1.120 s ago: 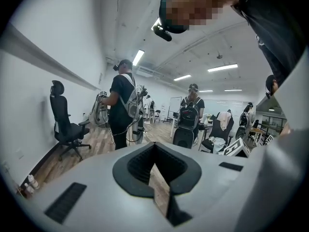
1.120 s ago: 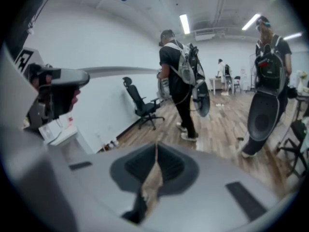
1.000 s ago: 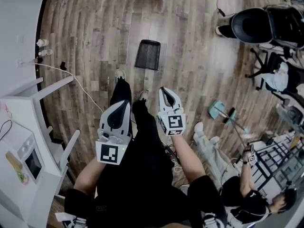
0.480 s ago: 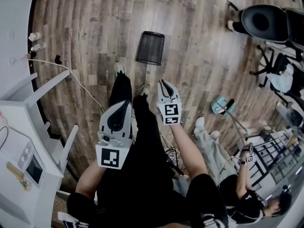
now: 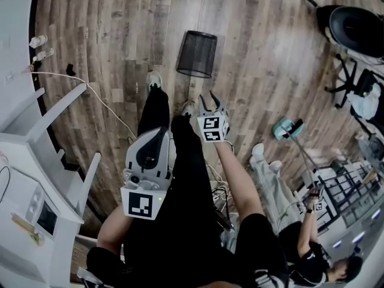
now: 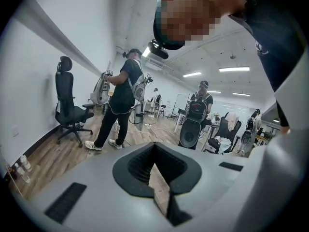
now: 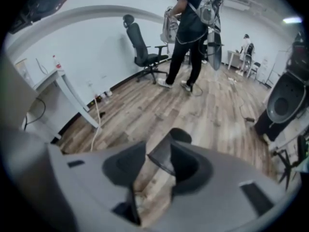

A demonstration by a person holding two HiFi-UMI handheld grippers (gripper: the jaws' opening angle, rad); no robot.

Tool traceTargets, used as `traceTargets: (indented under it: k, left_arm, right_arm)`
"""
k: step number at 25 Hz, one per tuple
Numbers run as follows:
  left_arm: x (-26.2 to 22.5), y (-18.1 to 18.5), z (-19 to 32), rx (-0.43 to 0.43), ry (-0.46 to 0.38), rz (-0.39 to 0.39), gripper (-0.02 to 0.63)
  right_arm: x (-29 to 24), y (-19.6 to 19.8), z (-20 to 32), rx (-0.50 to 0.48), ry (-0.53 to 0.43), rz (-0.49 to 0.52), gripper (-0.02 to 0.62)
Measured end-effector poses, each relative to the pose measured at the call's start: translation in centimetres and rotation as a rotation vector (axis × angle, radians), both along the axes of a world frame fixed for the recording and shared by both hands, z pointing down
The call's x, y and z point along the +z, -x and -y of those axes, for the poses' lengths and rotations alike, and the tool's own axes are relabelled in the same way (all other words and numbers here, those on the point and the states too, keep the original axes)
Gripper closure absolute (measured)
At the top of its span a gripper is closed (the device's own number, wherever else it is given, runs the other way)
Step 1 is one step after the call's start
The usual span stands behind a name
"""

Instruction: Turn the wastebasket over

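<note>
The black mesh wastebasket (image 5: 197,54) sits on the wooden floor (image 5: 120,17) at the far side of the scene, just beyond the person's feet and apart from both grippers. The right gripper (image 5: 211,102) points steeply down at the floor on the near side of the wastebasket; its jaws have just been opening and stand released, with nothing gripped between them. The left gripper (image 5: 157,132) hangs nearer and further left, over the person's leg, with its jaws clenched together on nothing.
</note>
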State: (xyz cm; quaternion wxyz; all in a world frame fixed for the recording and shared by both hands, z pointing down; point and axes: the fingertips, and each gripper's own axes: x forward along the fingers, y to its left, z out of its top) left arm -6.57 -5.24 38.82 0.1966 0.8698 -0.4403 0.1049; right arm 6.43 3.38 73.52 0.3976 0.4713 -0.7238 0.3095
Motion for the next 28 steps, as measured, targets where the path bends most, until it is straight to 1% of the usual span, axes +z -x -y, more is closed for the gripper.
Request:
traceTargets:
  k: [5, 10, 15, 20, 24, 28]
  left_arm:
    - [2.6, 0.5, 0.8, -0.037, 0.014, 0.011, 0.572]
    - [4.8, 0.0, 1.5, -0.064, 0.015, -0.008, 0.572]
    - [7.6, -0.4, 2.1, -0.054, -0.002, 0.006, 0.572]
    - [10.5, 0.7, 2.5, -0.083, 0.004, 0.022, 0.571]
    - [12.5, 1.5, 2.8, -0.104, 0.011, 0.039, 0.572]
    - [13.8, 2.0, 3.3, -0.118, 0.016, 0.045, 0.572]
  right_arm:
    - [6.8, -0.5, -0.9, -0.031, 0.071, -0.047, 0.413]
    - [13.1, -1.3, -2.0, -0.090, 0.124, -0.126, 0.395]
    - [18.8, -2.0, -1.7, -0.166, 0.152, -0.200, 0.388]
    - [24.9, -3.0, -2.8, -0.275, 0.204, -0.306, 0.374]
    - [28.3, -3.5, -3.4, -0.346, 0.217, -0.370, 0.367]
    - [30.5, -3.4, -3.2, -0.355, 0.227, -0.416, 0.357]
